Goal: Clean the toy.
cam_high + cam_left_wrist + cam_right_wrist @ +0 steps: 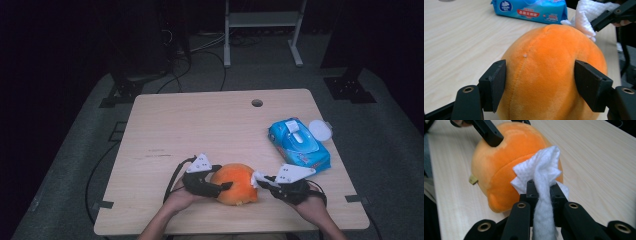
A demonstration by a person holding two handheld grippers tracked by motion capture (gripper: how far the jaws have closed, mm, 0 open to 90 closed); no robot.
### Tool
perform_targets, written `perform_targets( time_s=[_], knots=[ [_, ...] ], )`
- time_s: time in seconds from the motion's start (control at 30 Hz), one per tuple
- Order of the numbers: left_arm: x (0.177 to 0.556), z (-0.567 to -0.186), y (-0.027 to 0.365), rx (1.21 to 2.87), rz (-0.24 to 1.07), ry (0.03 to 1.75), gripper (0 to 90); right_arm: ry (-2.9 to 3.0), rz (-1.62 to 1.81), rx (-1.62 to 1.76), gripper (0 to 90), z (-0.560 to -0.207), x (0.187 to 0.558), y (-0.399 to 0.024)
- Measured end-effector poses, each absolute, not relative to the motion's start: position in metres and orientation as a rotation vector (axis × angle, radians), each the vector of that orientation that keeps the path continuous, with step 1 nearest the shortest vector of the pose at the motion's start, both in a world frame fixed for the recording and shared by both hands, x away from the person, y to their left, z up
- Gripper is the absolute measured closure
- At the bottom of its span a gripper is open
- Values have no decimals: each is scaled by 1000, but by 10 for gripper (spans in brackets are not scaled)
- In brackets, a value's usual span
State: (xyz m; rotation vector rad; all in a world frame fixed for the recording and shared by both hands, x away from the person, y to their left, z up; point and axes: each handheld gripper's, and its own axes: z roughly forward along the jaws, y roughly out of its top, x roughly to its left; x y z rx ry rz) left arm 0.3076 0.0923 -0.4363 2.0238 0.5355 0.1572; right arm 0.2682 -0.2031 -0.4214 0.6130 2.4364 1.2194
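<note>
The orange plush toy (236, 183) is sitting near the table's (175, 125) near edge, round, soft and seamed down its middle. Your left gripper (220, 189) is squeezing it between both pads. Your right gripper (261, 182) is pinching a white wipe (258, 178) tight against the toy's side. The blue wipes pack (299, 145) is lying by the right edge; its label writing is too small to read.

Plush orange (549, 75) base cut off at bottom edge, wipes pack (531, 10) top cropped, print unreadable
</note>
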Motion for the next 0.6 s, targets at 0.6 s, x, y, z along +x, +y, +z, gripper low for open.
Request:
perform_targets(
  time_s=[0.6],
  knots=[
    [315,-436,92,1999,148,640,276,2453,1300,519,805,-416,259,-184]
  ],
)
